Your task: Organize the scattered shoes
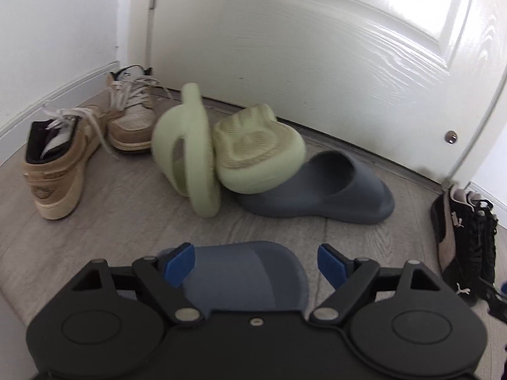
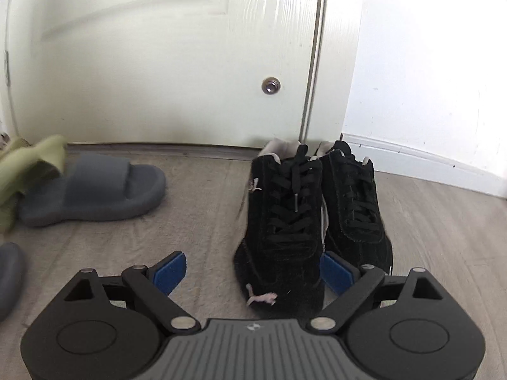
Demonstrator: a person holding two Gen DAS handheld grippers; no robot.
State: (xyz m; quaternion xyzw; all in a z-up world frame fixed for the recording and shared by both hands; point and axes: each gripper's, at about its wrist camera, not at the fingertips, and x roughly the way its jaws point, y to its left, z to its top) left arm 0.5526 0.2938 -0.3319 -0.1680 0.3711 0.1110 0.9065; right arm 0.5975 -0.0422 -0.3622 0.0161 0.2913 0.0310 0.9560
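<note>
Both claws spread: left gripper (image 1: 256, 264) straddles a grey slide (image 1: 250, 275) at 6 o'clock, soft, light foam, best pinched across its strap; right gripper (image 2: 253, 269) brackets the black sneakers (image 2: 312, 218).

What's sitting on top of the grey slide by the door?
An upturned green slide, sole up, rests on the heel end of the grey slide, leaning against the second green slide. The grey slide's heel and footbed beneath are hidden.
</note>
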